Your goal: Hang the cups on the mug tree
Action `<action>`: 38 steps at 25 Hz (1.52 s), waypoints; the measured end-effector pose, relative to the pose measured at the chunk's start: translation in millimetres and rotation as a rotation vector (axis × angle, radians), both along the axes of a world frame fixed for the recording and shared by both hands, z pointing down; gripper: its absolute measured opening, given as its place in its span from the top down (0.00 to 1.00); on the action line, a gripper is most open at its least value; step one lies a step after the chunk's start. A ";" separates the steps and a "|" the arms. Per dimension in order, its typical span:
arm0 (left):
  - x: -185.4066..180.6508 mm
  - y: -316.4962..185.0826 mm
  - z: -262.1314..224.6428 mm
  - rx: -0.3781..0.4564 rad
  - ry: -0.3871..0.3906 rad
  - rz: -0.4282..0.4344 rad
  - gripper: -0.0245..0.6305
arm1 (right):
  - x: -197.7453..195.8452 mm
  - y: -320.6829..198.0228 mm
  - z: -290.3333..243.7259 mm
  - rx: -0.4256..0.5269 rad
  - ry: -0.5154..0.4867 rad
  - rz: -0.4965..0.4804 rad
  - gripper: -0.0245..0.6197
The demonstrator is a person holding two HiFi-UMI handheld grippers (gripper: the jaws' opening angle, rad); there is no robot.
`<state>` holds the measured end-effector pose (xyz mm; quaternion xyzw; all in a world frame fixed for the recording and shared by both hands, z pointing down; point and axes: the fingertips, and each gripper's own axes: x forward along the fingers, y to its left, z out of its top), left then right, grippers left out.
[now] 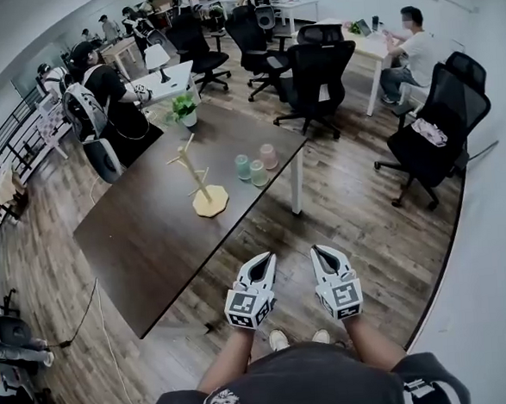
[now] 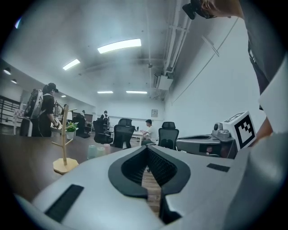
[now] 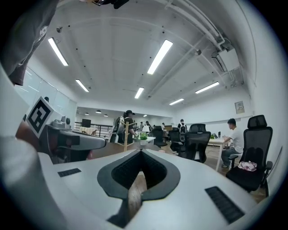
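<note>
Both hands are held close to the body, short of the near edge of the bench [image 1: 152, 247], and nothing has been picked up. The left hand-held gripper [image 1: 259, 265] has its jaws pressed together with nothing between them. In its own view only floor shows through the slit behind the tips. The right hand-held gripper [image 1: 326, 256] is the same, jaws fully together and empty. Both point level, out towards the bench.

The three cups [image 1: 257, 166] stand in a tight cluster near the far right corner of the bench, well apart from both tools. They are ahead of the left hand-held gripper and, in its own view, a little left of its jaw line [image 2: 99, 151]. For the right one they lie ahead and clearly off to its left. The left looks marginally nearer, though either would have to be carried forward over the bench.

The mug tree [image 1: 201, 179] stands upright on its flat base, just beside the cups and further to the left of both tools. Its long axis is vertical and its pegs slant upward. I can't make out which way the cup handles face from here. My read is that the task hasn't started, and the first reach goes forward with the jaws parting on the way.
</note>
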<state>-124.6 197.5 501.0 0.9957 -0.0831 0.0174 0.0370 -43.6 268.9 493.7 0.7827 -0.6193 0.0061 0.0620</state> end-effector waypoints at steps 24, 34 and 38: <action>-37.3 -50.4 12.4 -0.028 0.017 0.006 0.95 | -31.9 -73.6 3.1 0.026 -0.023 0.026 0.92; 15.9 -99.8 13.8 -0.020 -0.003 -0.047 0.95 | 29.6 -116.6 -0.5 0.052 -0.047 0.000 0.92; 45.1 -119.0 9.0 -0.008 -0.003 -0.059 0.95 | 58.7 -134.5 -3.6 0.064 -0.046 -0.004 0.92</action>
